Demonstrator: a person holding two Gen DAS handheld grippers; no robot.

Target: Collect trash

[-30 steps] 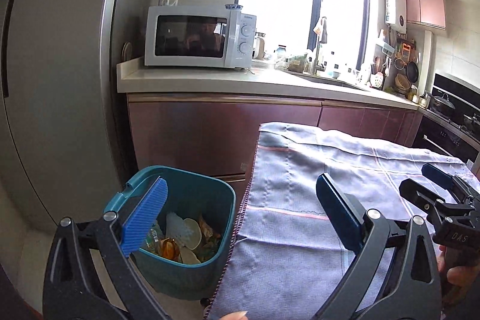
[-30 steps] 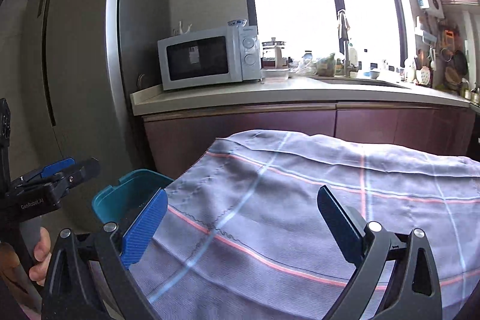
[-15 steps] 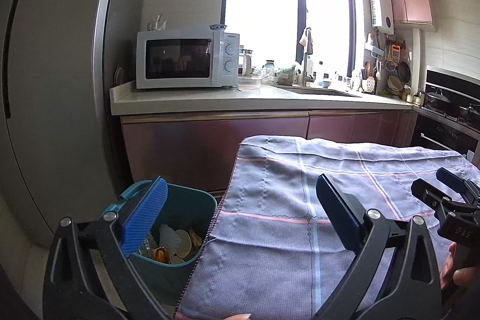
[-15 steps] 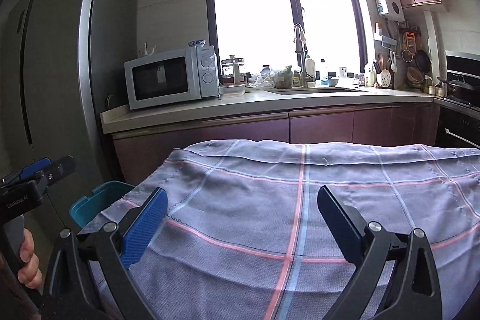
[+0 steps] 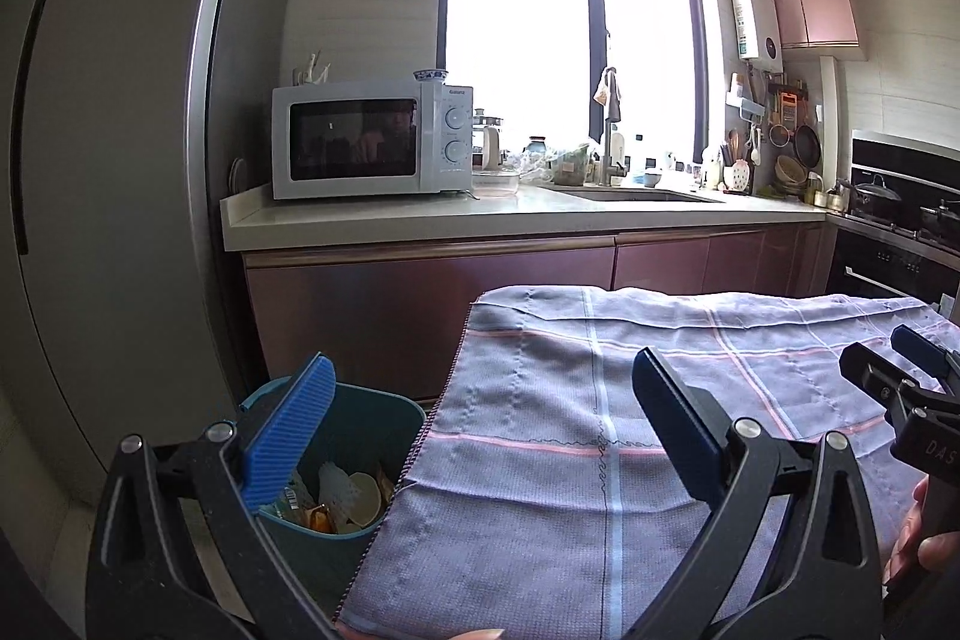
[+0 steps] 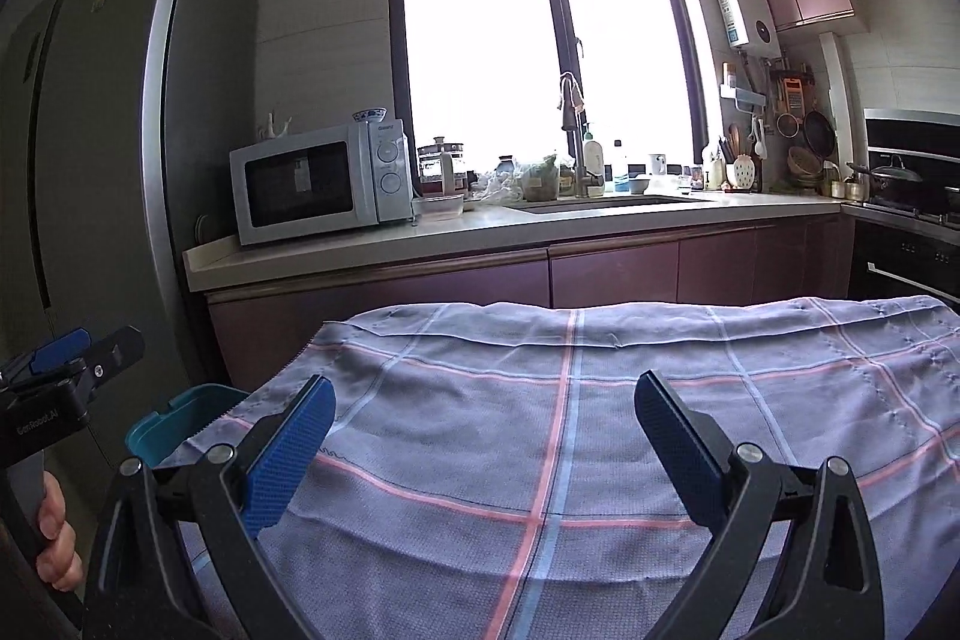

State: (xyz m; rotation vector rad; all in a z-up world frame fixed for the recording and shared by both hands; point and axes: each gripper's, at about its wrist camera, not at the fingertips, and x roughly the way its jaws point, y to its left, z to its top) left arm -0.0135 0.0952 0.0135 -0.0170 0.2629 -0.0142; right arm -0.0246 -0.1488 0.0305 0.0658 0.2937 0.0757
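A teal trash bin stands on the floor at the left end of a table covered by a grey checked cloth. Shells, wrappers and other scraps lie inside the bin. My left gripper is open and empty, held above the table's left edge and the bin. My right gripper is open and empty over the cloth. The bin's rim shows at the left of the right wrist view. No loose trash shows on the cloth.
A tall grey fridge stands left of the bin. Behind it a counter carries a white microwave, a sink with tap and several jars. A stove with pots is at the right.
Both grippers have risen and tilted up, so the bin sits lower in view and more of the kitchen shows. Both stay open and empty.
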